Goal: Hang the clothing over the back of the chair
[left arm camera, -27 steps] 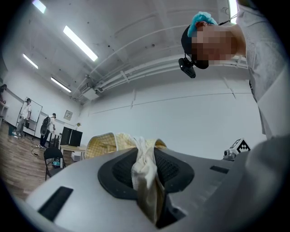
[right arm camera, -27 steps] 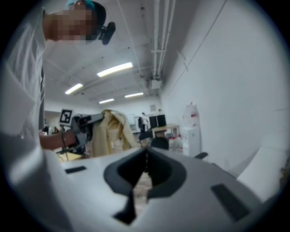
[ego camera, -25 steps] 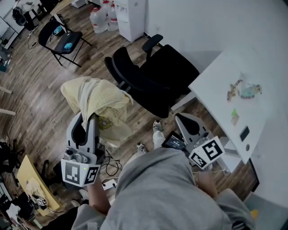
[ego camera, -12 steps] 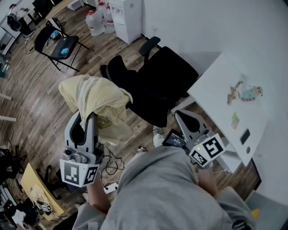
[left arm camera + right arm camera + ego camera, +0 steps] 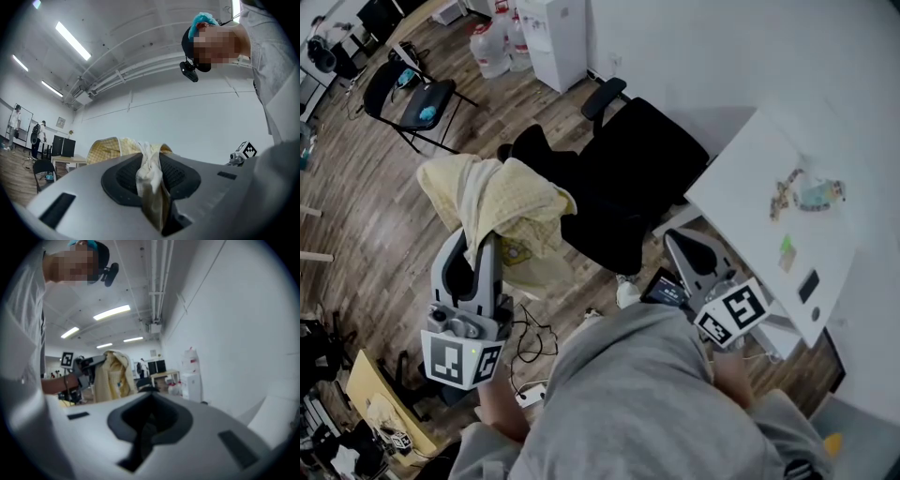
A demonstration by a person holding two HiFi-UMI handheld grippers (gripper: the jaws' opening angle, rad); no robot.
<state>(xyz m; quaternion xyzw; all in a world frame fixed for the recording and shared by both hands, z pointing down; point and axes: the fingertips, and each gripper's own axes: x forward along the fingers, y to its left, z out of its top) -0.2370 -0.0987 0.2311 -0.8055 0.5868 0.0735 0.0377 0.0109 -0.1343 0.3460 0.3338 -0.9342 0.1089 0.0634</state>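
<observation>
Two grippers show in the head view, over a wooden floor point(image 5: 375, 202) that takes up the left half of the picture. A white desk point(image 5: 750, 202) fills the right side. Left of it stands a black office chair point(image 5: 642, 155), its seat toward the wall and its curved back toward the person. The person's grey top point(image 5: 628, 394) takes up the bottom.

The yellow garment point(image 5: 520, 202) hangs bunched from the tips of the left gripper point(image 5: 481, 242), draping down both sides of them. In the head view its right edge overlaps the left end of the chair back; whether cloth and chair touch cannot be told. In the left gripper view a pale fold of the cloth is pinched between the two dark pads, so this claw is clenched on the garment, with the rest of it heaped beyond the tips.

The right gripper point(image 5: 678, 248) hangs between the chair and the desk, well apart from the garment. In its own view the jaws meet in a seam with nothing between them.

Each gripper carries a cube with black-and-white square markers.

At the top, large water jugs point(image 5: 492, 42) stand beside a white cabinet point(image 5: 558, 37); their fill cannot be made out. A black folding chair point(image 5: 398, 84) holds a small blue thing point(image 5: 425, 112) on its seat. Small coloured bits point(image 5: 806, 192) lie on the desk.
</observation>
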